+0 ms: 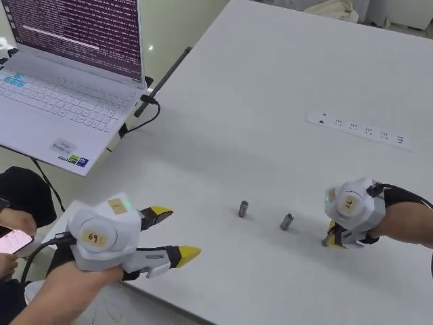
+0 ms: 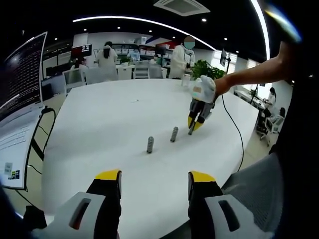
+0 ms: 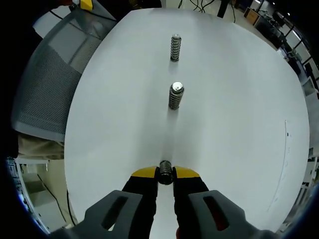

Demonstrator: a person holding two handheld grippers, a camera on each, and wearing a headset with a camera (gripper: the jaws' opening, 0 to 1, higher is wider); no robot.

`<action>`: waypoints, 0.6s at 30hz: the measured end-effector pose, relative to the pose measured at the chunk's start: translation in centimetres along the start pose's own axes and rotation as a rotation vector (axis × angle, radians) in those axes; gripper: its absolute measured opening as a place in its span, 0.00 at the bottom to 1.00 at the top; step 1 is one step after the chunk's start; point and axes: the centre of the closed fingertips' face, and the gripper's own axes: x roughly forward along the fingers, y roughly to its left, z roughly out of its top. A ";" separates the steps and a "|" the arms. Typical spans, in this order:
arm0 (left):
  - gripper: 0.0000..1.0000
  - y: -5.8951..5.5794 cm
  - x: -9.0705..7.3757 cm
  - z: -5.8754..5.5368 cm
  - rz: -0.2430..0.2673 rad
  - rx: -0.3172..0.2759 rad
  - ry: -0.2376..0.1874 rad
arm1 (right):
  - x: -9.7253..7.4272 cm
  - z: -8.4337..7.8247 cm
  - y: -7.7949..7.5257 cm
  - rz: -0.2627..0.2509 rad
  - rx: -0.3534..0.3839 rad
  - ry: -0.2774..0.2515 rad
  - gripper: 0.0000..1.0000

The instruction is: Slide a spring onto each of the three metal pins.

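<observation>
1. Broadly, the white desk [image 1: 270,95] carries the work; its left edge runs diagonally in the head view and its near edge lies just in front of the person.
2. Beyond that left edge an open laptop [image 1: 61,101] rests with its screen lit; a black cable [image 1: 145,115] is plugged in at the corner nearest the desk.
3. At the near-left corner of the desk hangs the left gripper [image 1: 177,233]; its yellow-tipped jaws stand well apart with nothing between them, as its own view [image 2: 154,181] also shows.
4. Toward the right end of the near edge the right gripper [image 1: 331,238] points down with its tips at the desk surface; its jaws are clamped on the third spring [image 3: 166,173], gripped at its upper end; whether a pin sits inside it I cannot tell.
5. A white power strip [image 1: 358,128] lies flat near the far right edge.
6. Between the two grippers, near the near edge, two springs stand upright and well apart from each other; the second spring [image 1: 287,221] is nearer the right gripper and sits on a metal pin [image 3: 176,87] whose round head shows at the top.
7. The first spring [image 1: 243,208] stands further toward the left edge, likewise upright.
</observation>
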 end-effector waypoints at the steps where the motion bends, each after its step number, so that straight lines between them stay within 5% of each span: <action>1: 0.49 0.0 0.0 0.1 0.000 0.000 -0.002 | 0.1 0.0 0.0 -0.001 0.005 -0.003 0.09; 18: 0.49 0.2 -0.1 0.8 -0.006 -0.006 -0.028 | -1.0 -0.6 0.1 -0.057 0.040 -0.007 0.21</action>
